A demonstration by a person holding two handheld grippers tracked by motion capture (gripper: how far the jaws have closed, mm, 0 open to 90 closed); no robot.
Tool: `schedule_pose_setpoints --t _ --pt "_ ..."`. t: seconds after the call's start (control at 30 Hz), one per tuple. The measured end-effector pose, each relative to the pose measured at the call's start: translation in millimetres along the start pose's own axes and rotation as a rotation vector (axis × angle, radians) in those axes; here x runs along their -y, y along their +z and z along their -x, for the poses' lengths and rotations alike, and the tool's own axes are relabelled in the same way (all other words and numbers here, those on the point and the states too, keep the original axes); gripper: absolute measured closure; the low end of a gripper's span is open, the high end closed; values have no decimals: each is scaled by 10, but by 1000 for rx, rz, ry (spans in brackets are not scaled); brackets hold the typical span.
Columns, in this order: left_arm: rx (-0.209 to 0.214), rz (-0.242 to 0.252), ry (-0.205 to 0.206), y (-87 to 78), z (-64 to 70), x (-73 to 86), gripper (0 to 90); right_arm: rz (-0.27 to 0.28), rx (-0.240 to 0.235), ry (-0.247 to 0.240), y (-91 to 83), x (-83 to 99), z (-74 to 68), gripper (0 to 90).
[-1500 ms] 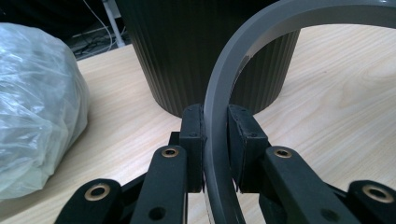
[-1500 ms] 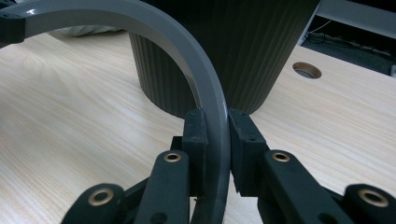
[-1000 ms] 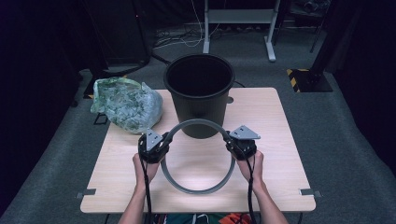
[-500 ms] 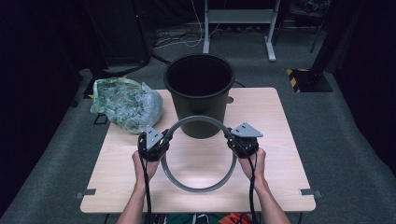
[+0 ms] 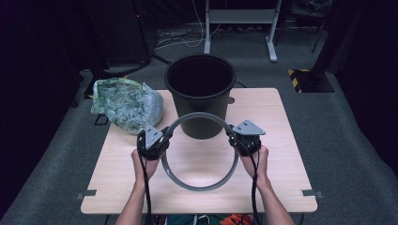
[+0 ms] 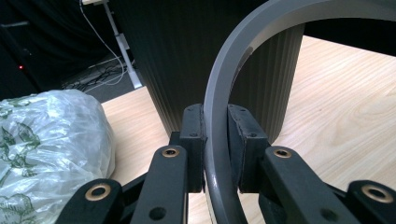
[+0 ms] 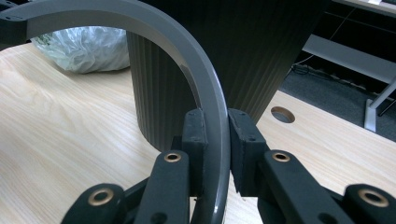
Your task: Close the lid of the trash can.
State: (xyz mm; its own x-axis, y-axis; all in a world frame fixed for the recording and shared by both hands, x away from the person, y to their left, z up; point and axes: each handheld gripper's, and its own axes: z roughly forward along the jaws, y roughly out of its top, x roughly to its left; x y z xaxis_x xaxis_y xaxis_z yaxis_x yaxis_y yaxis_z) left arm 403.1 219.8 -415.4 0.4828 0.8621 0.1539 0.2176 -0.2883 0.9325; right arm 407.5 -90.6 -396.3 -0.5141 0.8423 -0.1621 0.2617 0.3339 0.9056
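A grey plastic ring (image 5: 199,186) is held above the wooden table (image 5: 277,112), in front of a tall dark bin (image 5: 200,93). My left gripper (image 5: 162,138) is shut on the ring's left side and my right gripper (image 5: 233,137) is shut on its right side. In the left gripper view the ring (image 6: 219,93) passes between the two pads, with the left gripper (image 6: 216,144) clamped on it. The right gripper view has the ring (image 7: 187,56) arching left from the right gripper (image 7: 215,149), and the ribbed bin (image 7: 224,56) stands just behind.
A crumpled clear plastic bag (image 5: 126,102) with green print lies on the table's far left corner. A round cable hole (image 7: 282,114) sits in the tabletop right of the bin. Grey carpet and a metal desk frame (image 5: 239,23) lie beyond the table.
Both grippers have raised the ring a little, and its far edge now overlaps the bin's front wall slightly higher. The bin and bag have not moved.
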Motion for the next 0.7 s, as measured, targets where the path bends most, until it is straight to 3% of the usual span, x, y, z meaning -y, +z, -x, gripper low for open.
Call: schedule_pose_setpoints --t 0.7 --pt "-21 49 23 -136 -34 -187 772 44 12 -31 -127 -231 -10 779"
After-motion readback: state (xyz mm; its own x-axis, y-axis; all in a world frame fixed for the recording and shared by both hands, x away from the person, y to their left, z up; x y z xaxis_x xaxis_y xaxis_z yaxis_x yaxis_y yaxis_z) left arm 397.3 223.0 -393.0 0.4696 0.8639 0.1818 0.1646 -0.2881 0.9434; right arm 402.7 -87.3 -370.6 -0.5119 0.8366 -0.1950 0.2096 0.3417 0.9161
